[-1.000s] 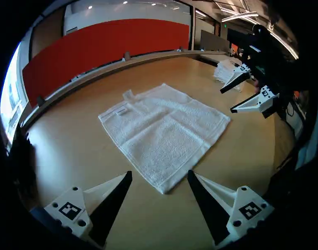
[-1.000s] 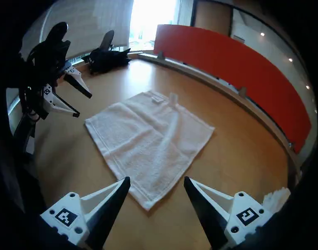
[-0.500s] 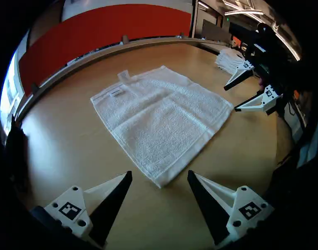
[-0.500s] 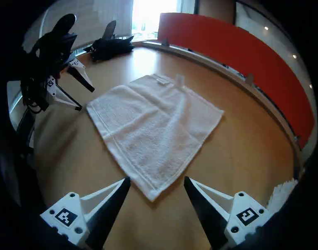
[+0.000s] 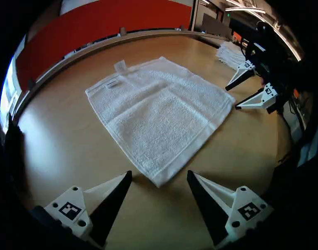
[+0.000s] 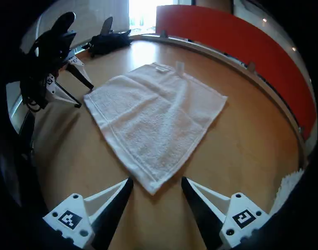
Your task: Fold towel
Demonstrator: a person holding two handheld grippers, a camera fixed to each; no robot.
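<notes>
Towel [image 5: 159,112] [image 6: 155,116]: white, spread flat in one layer on the wooden table [image 5: 67,137], near its middle.
Shape and long axis: close to square, so no clear long side; it lies corner-on to both cameras.
Pointing: one corner points at the left gripper [image 5: 158,172], the neighbouring corner at the right gripper [image 6: 157,179]; the hanging tag [image 5: 120,66] [image 6: 180,67] sticks out of the far edge.
Left gripper fingers: spread apart, the towel's corner in the gap between them, neither finger pressing on it.
Right gripper fingers: likewise apart, astride its own corner, gripping nothing.
Across the table: each gripper appears in the other's view, [image 5: 231,98] and [image 6: 86,97], just beside a side corner.
Background: stack of white towels [image 5: 230,54], red wall panel [image 5: 96,29].
</notes>
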